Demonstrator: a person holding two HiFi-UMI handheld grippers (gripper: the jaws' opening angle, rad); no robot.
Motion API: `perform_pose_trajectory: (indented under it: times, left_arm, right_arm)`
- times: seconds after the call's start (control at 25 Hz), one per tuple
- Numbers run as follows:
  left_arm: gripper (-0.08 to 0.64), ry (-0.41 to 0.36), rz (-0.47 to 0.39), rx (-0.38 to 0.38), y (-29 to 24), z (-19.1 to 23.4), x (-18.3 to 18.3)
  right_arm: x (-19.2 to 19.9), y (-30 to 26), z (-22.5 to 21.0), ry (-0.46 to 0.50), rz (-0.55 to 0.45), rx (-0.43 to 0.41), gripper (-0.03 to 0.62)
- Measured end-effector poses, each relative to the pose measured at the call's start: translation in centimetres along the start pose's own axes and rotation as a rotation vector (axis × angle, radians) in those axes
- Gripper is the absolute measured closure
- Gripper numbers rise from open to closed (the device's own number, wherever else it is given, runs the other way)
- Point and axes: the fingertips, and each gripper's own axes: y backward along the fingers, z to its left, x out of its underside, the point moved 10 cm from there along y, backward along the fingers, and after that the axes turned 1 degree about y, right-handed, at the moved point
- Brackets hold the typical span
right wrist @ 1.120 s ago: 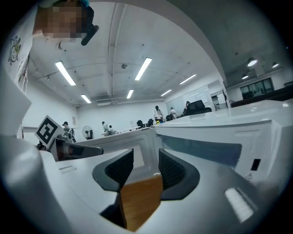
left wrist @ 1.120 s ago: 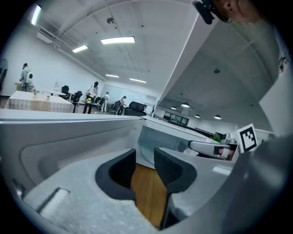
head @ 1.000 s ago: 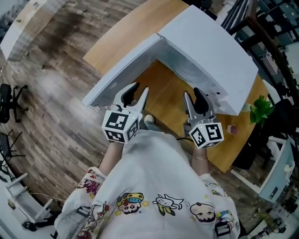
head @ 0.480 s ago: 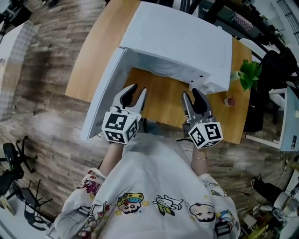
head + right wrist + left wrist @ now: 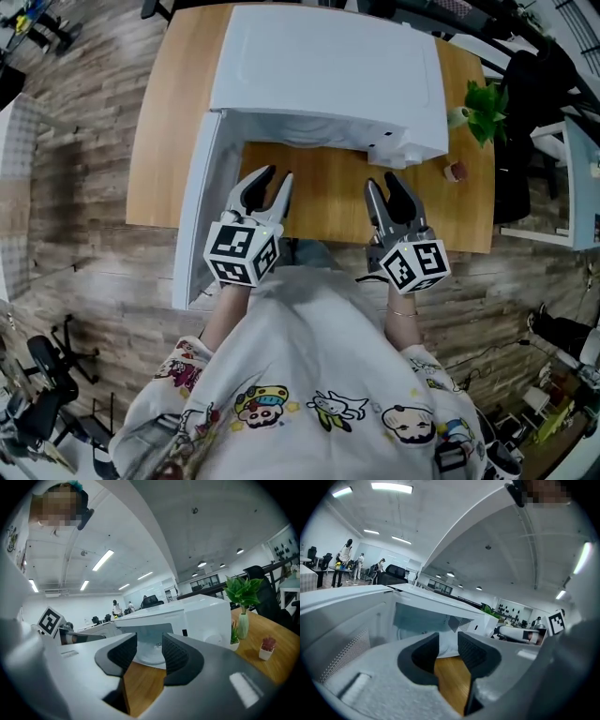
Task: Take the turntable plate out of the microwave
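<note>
The wooden tabletop (image 5: 319, 192) and white microwave (image 5: 323, 70), skewed across the head view a second ago, now sit square in front of the person. The door (image 5: 195, 216) is swung wide open to the left. Both the left claw (image 5: 277, 175) and the right claw (image 5: 382, 183) are as before, spread with nothing between the jaws, just short of the opening. The turntable plate (image 5: 149, 657) is still inside on the oven floor. I'd say they're lined up to reach in, but the grab hasn't begun.
</note>
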Motion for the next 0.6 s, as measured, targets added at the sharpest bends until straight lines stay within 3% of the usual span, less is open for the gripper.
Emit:
perform_pose_trajectory:
  times: [0.44, 0.6]
  left_arm:
    - [0.442, 0.027, -0.004, 0.016, -1.6, -0.3, -0.2]
    - [0.442, 0.069, -0.013, 0.013, -2.1, -0.3, 0.1]
  right_arm:
    - [0.6, -0.4, -1.6, -0.08, -0.004, -0.003, 0.431]
    - [0.8, -0.9, -2.0, -0.106, 0.007, -0.009, 0.434]
